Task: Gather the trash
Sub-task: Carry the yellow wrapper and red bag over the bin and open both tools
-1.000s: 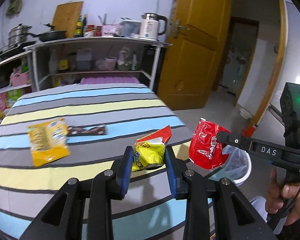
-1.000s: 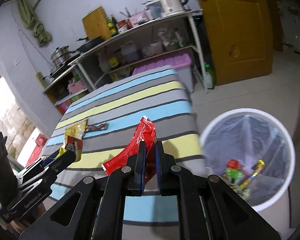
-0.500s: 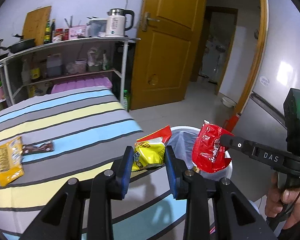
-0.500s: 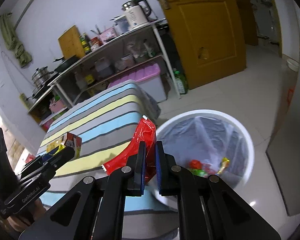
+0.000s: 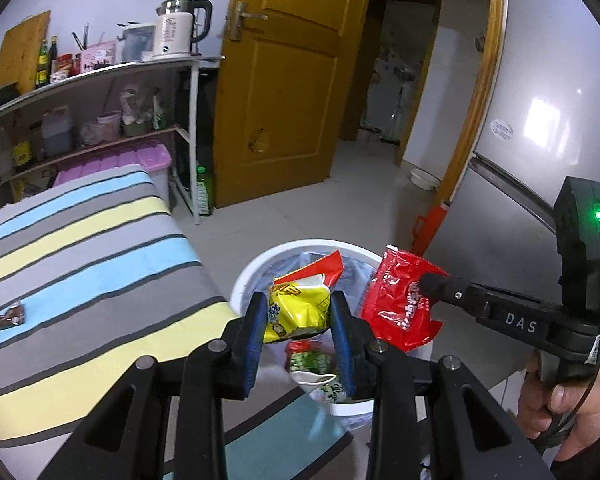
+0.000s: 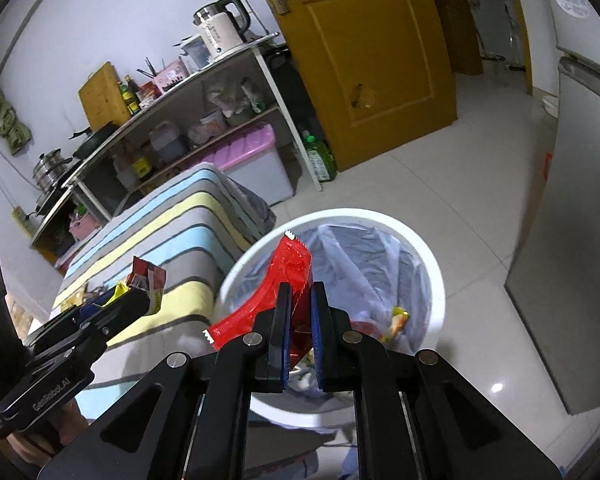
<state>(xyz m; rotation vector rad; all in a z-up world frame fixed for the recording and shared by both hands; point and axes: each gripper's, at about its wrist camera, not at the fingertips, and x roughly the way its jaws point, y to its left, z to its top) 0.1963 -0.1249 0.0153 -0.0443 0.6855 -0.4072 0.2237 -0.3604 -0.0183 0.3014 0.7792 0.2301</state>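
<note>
Between left gripper (image 5: pixel 299 307) pads, yellow wrapper (image 5: pixel 296 308); red wrapper (image 6: pixel 288 280) pinched in right gripper (image 6: pixel 300 308).

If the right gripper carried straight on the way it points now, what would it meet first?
Probably the lined inside of the bin: the right gripper, shut on the red wrapper, aims down into its mouth, though depth is unclear.

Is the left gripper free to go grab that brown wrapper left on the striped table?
Probably not yet. The left gripper is shut on a yellow snack bag over the white bin, so it must drop that first; the brown wrapper itself lies uncovered on the table.
</note>
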